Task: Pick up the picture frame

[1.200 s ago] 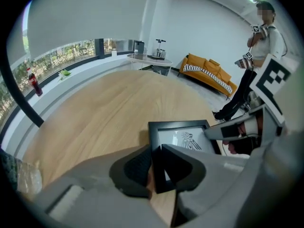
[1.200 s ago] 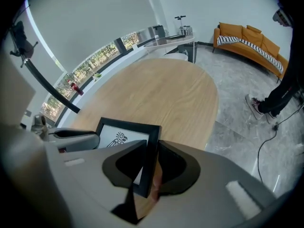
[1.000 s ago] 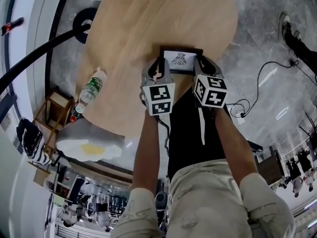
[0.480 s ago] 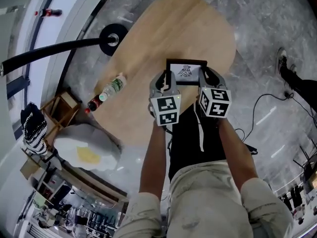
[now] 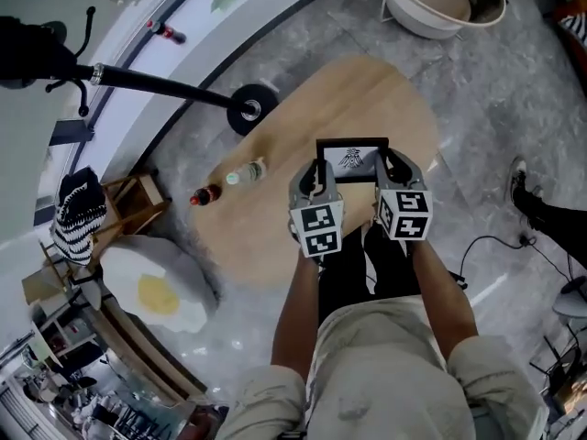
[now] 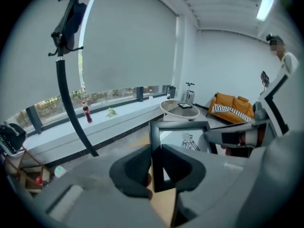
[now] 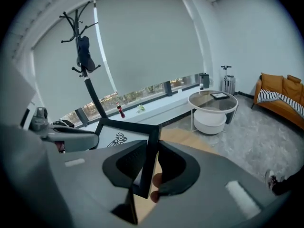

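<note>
The picture frame (image 5: pixel 352 159) is black with a white picture and a dark emblem, and it hangs in the air over the oval wooden table (image 5: pixel 293 117). My left gripper (image 5: pixel 317 176) is shut on its left edge. In the left gripper view the dark bar of the frame (image 6: pixel 183 139) stands pinched between the left gripper's (image 6: pixel 156 167) pads. My right gripper (image 5: pixel 393 169) is shut on the right edge. The right gripper view shows the frame (image 7: pixel 121 137) clamped in the right gripper (image 7: pixel 148 163). The opposite gripper shows in each gripper view.
A clear bottle (image 5: pixel 246 173) and a cola bottle (image 5: pixel 204 195) lie by the table's left edge. A black coat stand's base (image 5: pixel 248 110) is at the far left corner. A round white side table (image 5: pixel 440 3) stands beyond, and an egg-shaped cushion (image 5: pixel 151 291) lies at lower left.
Both grippers have risen together with the frame held between them. The table and floor now look smaller and farther below, and more of the room is in view.
</note>
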### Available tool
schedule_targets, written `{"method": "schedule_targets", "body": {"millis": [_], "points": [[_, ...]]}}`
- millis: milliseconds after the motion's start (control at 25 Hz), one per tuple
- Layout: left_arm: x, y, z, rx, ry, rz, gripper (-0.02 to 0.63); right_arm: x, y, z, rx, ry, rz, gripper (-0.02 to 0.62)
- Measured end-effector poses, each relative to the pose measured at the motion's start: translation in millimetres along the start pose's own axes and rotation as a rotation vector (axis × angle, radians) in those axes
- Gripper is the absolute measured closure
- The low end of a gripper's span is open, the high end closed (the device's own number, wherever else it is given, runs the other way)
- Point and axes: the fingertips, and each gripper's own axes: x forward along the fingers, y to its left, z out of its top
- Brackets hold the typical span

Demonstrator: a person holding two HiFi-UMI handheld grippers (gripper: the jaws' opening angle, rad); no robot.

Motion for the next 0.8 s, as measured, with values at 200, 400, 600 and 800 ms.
{"method": "schedule_targets", "body": {"millis": [200,400,600,800], "points": [[-41.8,15.0,42.7,-0.055,-0.084,0.067,0.528,-25.8,32.6,57.8,-0.108,-0.095,0.063,0.515],[-80.3,33.1,92.5,-0.059,-0.205,0.128,0.528,-48.5,66.2,114.4,-0.191,-0.204,0.113,0.515],[-121.5,50.2,138.4,-0.046,-0.305,0.189,0.528,-72.8,99.2,167.0,-0.256,-0.316,0.157,0.515],[-160.8,64.7,182.3,-0.031,-0.412,0.245,0.528,-95.2,129.6,216.2,-0.314,-0.424,0.207,0.515]]}}
